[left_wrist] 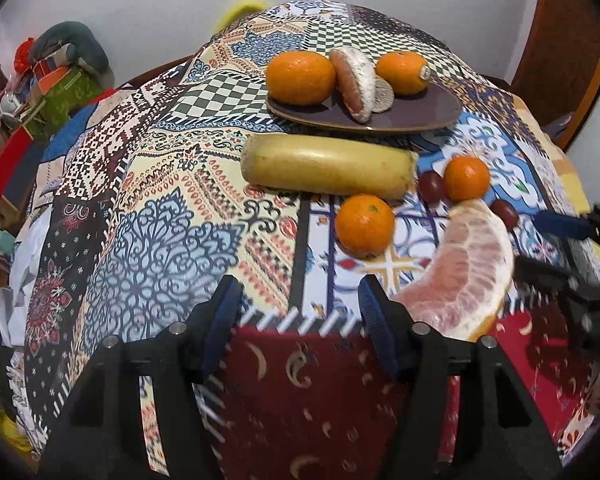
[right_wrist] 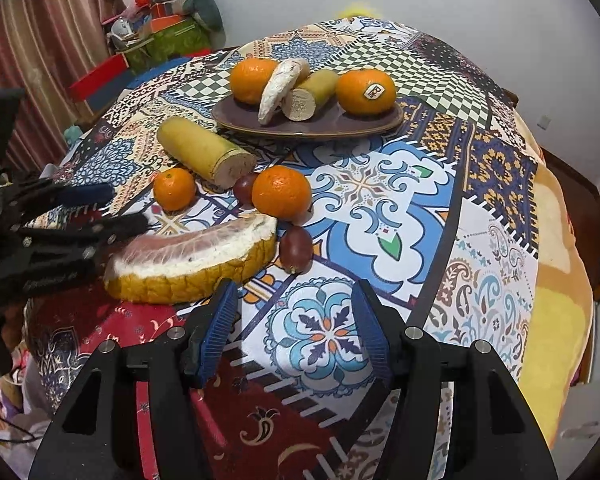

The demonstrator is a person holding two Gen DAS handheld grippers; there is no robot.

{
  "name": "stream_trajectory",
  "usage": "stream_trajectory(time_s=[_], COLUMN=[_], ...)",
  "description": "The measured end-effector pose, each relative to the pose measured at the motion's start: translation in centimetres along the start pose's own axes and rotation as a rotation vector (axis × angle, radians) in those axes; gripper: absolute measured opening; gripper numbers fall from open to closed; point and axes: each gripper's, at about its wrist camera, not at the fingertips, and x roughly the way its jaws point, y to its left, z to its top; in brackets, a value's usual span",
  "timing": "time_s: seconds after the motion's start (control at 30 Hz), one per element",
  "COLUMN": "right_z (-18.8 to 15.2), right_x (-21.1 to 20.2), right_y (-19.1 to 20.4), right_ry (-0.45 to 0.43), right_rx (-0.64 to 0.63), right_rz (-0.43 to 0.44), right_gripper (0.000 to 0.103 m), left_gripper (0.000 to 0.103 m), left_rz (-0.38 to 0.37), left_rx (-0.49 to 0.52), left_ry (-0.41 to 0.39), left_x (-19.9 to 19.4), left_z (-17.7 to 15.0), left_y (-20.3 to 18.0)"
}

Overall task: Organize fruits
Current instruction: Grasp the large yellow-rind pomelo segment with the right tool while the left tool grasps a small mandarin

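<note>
— Left wrist view: left gripper (left_wrist: 300, 300) open, nothing between the pads, above the patterned worktop (left_wrist: 160, 208). Pomelo wedge (left_wrist: 464, 272) just beside its right finger.

— Right gripper (right_wrist: 294, 308) likewise open and empty. Beyond: mandarins (right_wrist: 282, 192), sugarcane piece (right_wrist: 204, 152), brown plate (right_wrist: 384, 124) farther back.

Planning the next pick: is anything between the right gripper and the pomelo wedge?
Nothing visible. The right gripper is open over bare tablecloth, and the pomelo wedge lies just past its left finger; a red grape sits beside the wedge's far end.
</note>
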Motion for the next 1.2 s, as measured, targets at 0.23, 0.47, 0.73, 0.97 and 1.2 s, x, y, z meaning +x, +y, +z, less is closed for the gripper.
stream_trajectory(time_s=[0.23,0.47,0.73,0.97,1.2], right_z=[0.0,-0.1,0.0,0.3,0.4], right_x=[-0.2,-1.0,-3.2,-2.3,-0.2], right_y=[-0.8,-1.2,-1.2,1.4,2.7], right_ry=[0.004,0.0,-0.041,-0.03,0.024], right_rx=[0.02,0.023,0.054,0.024,0.027], right_rz=[-0.021,-0.033,0.007,0.05,0.083], right_gripper=[0.056,0.056,0.056,0.056,0.056], left_gripper=[0.061,0.061,0.061,0.061,0.061], left_rz=[-0.046,-0.118,-0.134,-0.098,-0.083], left_rx=[0.039,0.073,-0.007,-0.067,-0.102], left_ry=[-0.001,-0.015,-0.049,-0.105,-0.109], left_x=[-2.0,-3.2,-4.5,-6.4,-6.5], left_z=[-1.9,-2.9,-2.7,-2.8,-3.6], left_y=[-2.5,-5.8,-4.2,-1.3,0.4])
